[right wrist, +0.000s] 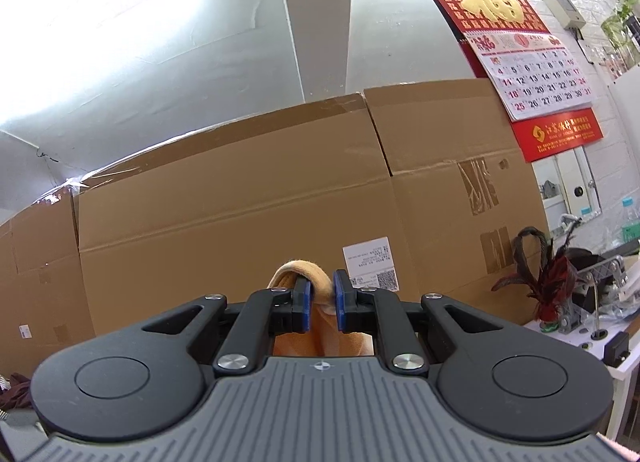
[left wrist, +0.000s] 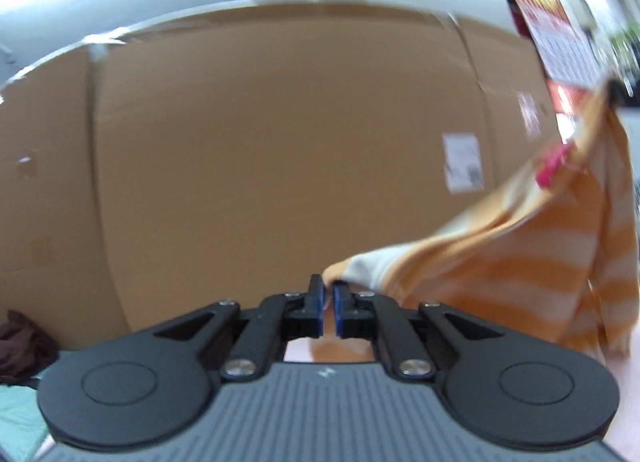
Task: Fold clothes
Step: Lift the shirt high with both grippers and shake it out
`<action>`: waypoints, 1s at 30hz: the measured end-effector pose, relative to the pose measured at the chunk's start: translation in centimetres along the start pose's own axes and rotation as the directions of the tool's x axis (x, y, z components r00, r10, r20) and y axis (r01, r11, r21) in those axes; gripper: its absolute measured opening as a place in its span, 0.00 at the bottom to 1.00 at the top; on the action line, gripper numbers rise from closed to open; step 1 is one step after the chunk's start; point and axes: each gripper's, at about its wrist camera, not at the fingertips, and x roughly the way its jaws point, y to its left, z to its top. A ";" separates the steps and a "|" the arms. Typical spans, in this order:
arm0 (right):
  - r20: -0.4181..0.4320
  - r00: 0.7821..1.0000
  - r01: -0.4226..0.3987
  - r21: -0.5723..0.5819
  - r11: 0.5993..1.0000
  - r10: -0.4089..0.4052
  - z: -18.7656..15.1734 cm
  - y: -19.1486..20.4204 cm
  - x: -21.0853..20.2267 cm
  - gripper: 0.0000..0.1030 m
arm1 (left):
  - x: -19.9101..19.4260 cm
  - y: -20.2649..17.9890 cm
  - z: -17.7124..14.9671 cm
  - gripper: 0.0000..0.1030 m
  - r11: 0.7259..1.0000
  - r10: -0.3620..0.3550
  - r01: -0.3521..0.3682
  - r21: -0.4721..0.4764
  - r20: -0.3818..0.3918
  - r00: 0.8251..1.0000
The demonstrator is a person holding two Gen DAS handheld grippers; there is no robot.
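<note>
While the left gripper (left wrist: 328, 294) pinches a corner of the striped shirt (left wrist: 500, 262), its jaws are almost pressed together on the cloth. In the left wrist view the orange and white shirt stretches from the jaws up to the right edge of the frame, and it looks blurry. A pink tag (left wrist: 554, 166) shows near its top. The right gripper (right wrist: 320, 294) pinches a thick fold of the same shirt (right wrist: 316, 282) at the middle of its view. Big brown boxes (right wrist: 240, 202) fill the back. A calendar (right wrist: 520, 54) hangs at the upper right.
</note>
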 end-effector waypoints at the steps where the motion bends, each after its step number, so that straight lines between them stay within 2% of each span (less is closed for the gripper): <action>1: 0.006 1.000 -0.006 -0.007 1.000 0.006 0.3 0.3 0.1 0.12 | -0.4 1.1 1.1 0.06 1.000 0.001 0.000 -0.029 0.025 1.000; 3: 0.026 0.999 -0.026 -0.020 0.999 0.026 1.2 0.9 0.2 0.12 | -0.9 2.6 3.1 0.06 0.998 0.017 -0.012 -0.057 0.087 0.996; 6: 0.086 0.994 -0.064 -0.037 0.997 0.067 2.9 2.2 0.0 0.12 | -2.2 3.6 5.8 0.06 0.998 0.053 -0.047 -0.040 0.171 0.984; 9: 0.146 0.986 -0.074 -0.074 0.995 0.084 4.7 3.8 -0.1 0.12 | -3.4 4.3 8.0 0.06 0.997 0.046 -0.032 -0.064 0.230 0.972; 14: 0.199 0.975 -0.085 -0.076 0.993 0.098 7.4 5.4 0.0 0.12 | -6.1 5.4 11.4 0.06 0.995 0.041 -0.012 -0.096 0.303 0.952; 16: 0.227 0.967 -0.100 -0.072 0.992 0.114 8.4 5.9 -0.3 0.12 | -7.3 5.4 12.7 0.06 0.995 0.050 -0.018 -0.097 0.339 0.939; 20: 0.315 0.938 -0.112 -0.118 0.987 0.144 9.9 7.6 -1.8 0.12 | -9.8 5.5 15.2 0.06 0.993 0.097 -0.059 -0.105 0.416 0.904; 25: 0.391 0.907 -0.097 -0.171 0.980 0.158 11.5 9.4 -2.6 0.12 | -11.4 5.3 18.0 0.06 0.988 0.149 -0.115 -0.101 0.461 0.875; 30: 0.397 0.905 -0.086 -0.186 0.979 0.155 11.7 9.9 -1.8 0.12 | -11.7 5.4 18.8 0.06 0.981 0.191 -0.158 -0.109 0.455 0.870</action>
